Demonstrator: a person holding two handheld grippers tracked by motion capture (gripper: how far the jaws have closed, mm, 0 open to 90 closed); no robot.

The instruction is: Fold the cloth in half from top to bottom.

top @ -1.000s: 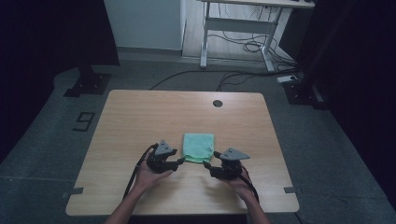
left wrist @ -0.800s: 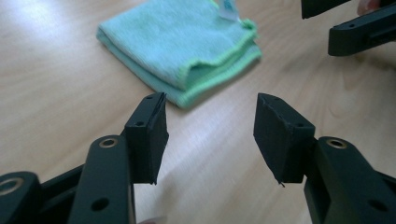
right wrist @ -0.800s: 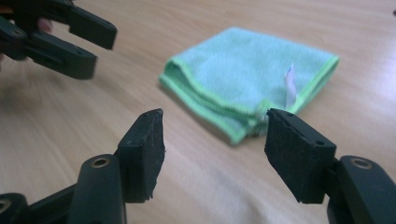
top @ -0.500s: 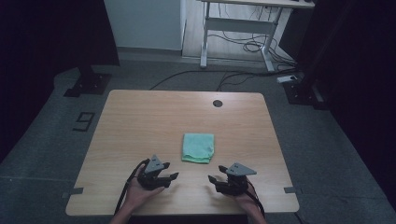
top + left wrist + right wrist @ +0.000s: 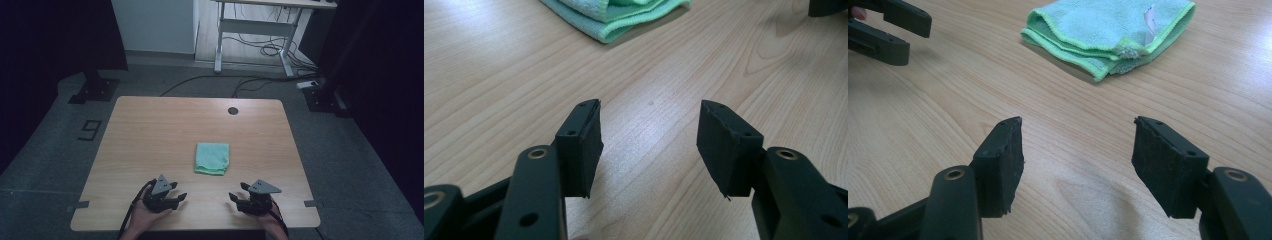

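Left gripper and right gripper both gape, nothing between jaws; folded green cloth lies ahead between them (untouched) on table.

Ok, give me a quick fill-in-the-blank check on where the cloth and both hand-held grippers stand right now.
1. The folded cloth on the table is ____ in colour.
2. The left hand-held gripper has its jaws ____, with nothing between them.
3. The right hand-held gripper holds ____.
4. The cloth lies ____ both grippers, touching neither.

Missing words: green; open; nothing; apart from
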